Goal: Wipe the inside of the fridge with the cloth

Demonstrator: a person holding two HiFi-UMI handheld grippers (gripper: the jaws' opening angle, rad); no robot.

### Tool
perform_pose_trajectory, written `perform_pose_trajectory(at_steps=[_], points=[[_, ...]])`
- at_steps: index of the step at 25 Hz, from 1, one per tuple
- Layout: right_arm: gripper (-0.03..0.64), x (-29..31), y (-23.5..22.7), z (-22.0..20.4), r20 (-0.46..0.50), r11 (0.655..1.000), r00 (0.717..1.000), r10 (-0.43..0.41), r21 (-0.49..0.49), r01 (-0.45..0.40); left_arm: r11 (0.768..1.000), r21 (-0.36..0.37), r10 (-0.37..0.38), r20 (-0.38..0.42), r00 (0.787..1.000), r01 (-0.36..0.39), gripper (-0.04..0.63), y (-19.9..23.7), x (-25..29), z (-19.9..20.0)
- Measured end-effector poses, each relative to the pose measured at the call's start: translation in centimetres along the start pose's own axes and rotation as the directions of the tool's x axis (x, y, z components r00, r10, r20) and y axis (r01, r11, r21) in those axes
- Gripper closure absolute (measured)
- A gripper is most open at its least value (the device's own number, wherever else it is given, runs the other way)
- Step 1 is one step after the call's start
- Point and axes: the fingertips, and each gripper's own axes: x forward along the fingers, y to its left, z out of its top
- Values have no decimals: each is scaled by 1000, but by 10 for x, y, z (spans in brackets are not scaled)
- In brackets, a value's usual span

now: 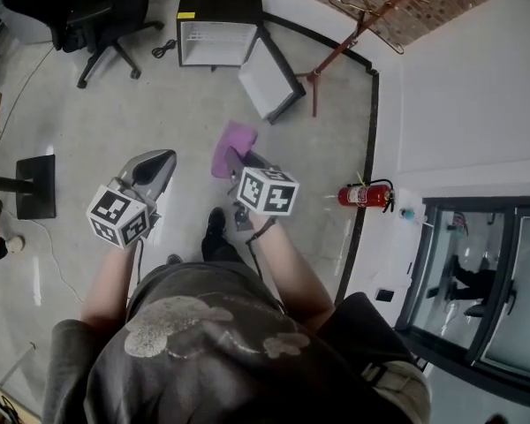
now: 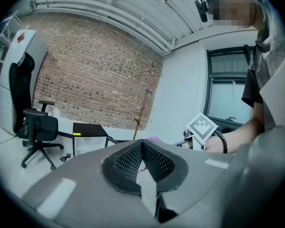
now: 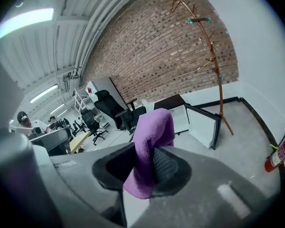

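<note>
Cloth [image 3: 149,137], just one and purple, is sitting squeezed between the two jaws of the right claw [image 3: 151,164]. The jaws are pressing on it from both sides. One end is sticking up above them and the other end is hanging down below.

From the head view, the person is holding two claws out over the floor [image 1: 177,104]. The right claw [image 1: 233,160] is carrying the cloth [image 1: 235,140], and the left claw [image 1: 162,161] is hanging beside it, a little apart. The left claw [image 2: 142,156] is holding nothing. Its two jaws are resting together at the tips.

One small black fridge [image 1: 217,25] is standing on the floor ahead, well apart from both claws. Its one door [image 1: 269,79] is hanging wide open to the right, and the white inside is showing. The cloth is not touching the fridge.

One black chair [image 1: 106,11] is standing to the left of the fridge. One brown coat stand [image 1: 349,38] is standing to the right of the door. One red fire extinguisher [image 1: 364,194] is sitting by the white wall [image 1: 459,87], near the right claw.
</note>
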Motion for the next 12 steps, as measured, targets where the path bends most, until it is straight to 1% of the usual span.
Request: perform_pose_trajectory(at_steps=[5, 12], points=[[540, -12, 37, -19, 16, 1000, 1000, -11, -28, 12, 1000, -5, 2, 12, 1000, -2, 577, 3, -47, -7], [543, -37, 74, -54, 13, 997, 999, -31, -66, 32, 1000, -6, -28, 28, 999, 28, 578, -15, -94, -20]])
